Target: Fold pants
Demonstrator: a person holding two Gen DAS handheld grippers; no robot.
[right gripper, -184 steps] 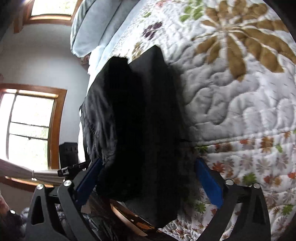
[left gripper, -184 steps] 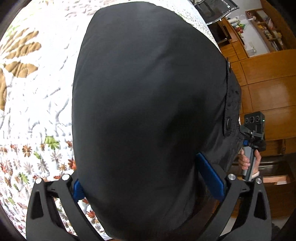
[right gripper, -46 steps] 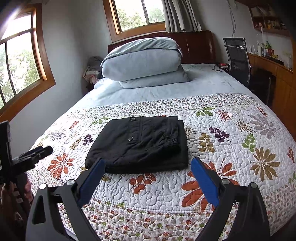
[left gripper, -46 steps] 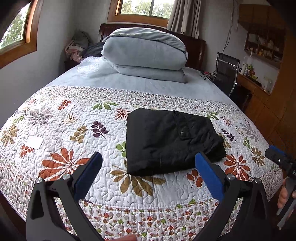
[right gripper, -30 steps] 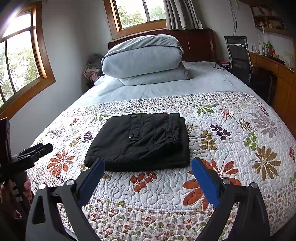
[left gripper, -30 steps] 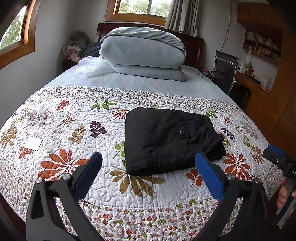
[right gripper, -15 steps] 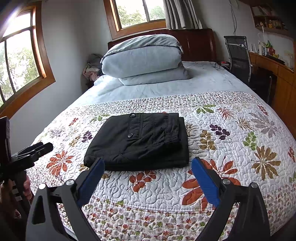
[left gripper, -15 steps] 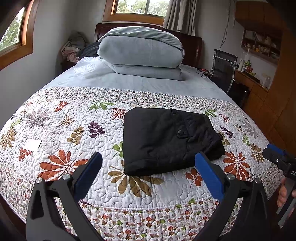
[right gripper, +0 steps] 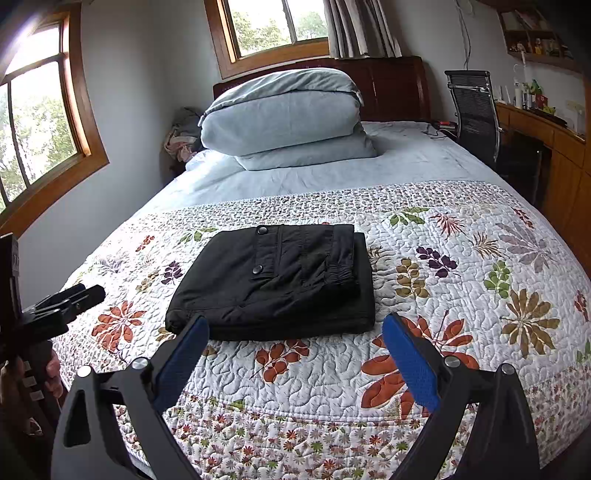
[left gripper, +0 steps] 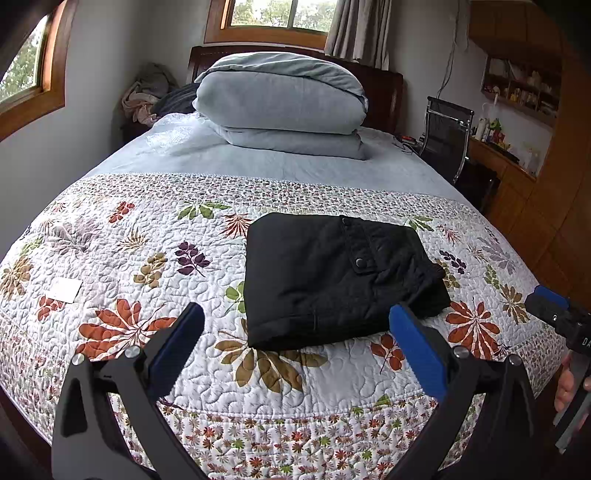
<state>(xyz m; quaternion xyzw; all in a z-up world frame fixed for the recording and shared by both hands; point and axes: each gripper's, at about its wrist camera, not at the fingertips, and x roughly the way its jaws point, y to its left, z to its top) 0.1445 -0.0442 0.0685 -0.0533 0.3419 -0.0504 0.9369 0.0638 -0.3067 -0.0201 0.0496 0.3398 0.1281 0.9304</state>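
Observation:
Black pants (left gripper: 332, 277) lie folded into a compact rectangle on the floral quilt (left gripper: 147, 266), with a snap-button flap on top. From the right wrist the same pants (right gripper: 280, 280) lie flat and centred on the quilt (right gripper: 461, 280). My left gripper (left gripper: 295, 314) is open and held back off the foot of the bed, nothing between its blue pads. My right gripper (right gripper: 295, 325) is open too, also short of the pants and empty. Each view catches the other gripper at its edge: the right gripper (left gripper: 554, 310) and the left gripper (right gripper: 66, 299), each held by a hand.
A folded grey duvet (left gripper: 280, 107) is stacked at the headboard. A black office chair (left gripper: 447, 136) and a wooden desk with shelves (left gripper: 517, 162) stand to the right of the bed. Windows (right gripper: 273, 26) line the far and left walls. A white card (left gripper: 64, 290) lies on the quilt.
Six seconds ago both grippers were tight against the black fabric. Now they are drawn back from the bed and the pants lie folded. Over the last second the views barely shift.

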